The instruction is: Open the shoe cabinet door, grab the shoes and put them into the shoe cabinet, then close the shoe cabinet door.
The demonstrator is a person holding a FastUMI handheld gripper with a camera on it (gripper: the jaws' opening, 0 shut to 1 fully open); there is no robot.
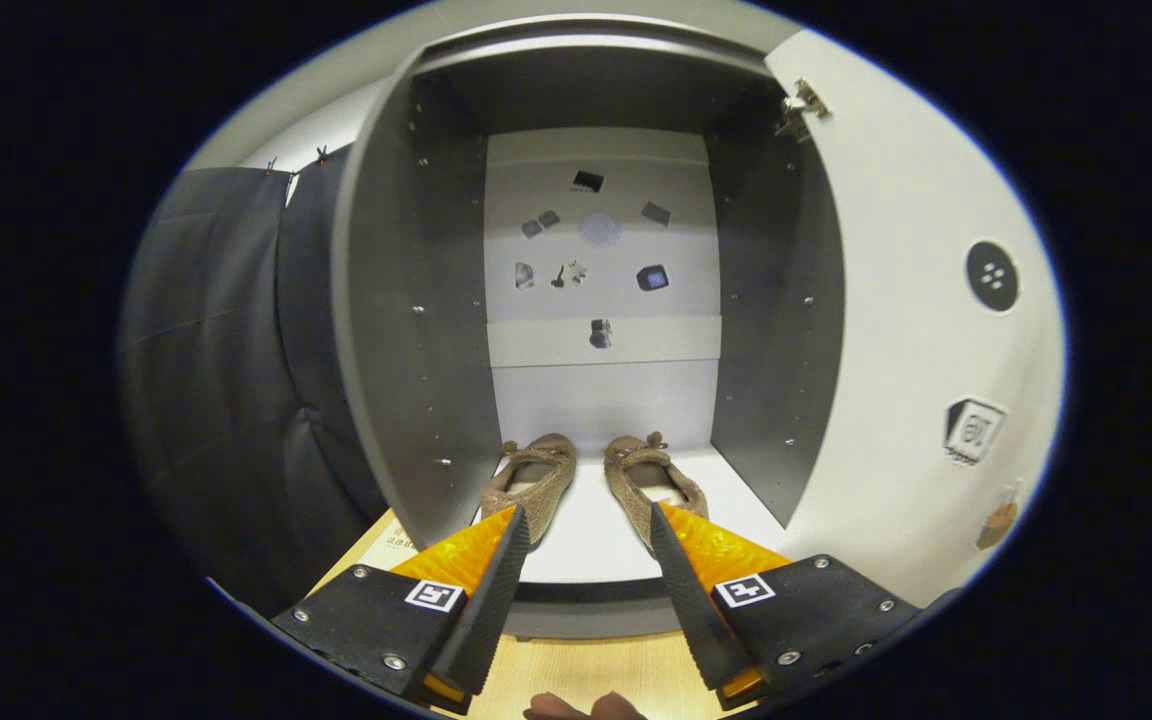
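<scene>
Nearest the camera, the gripper has its two fingers spread wide with nothing between them, hanging above the wooden floor just in front of the cabinet. Just ahead of the left finger sits one brown shoe, and just ahead of the right finger the other shoe, both on the cabinet's white shelf. The white door stands open at right, so closing it looks to be all that remains.
</scene>
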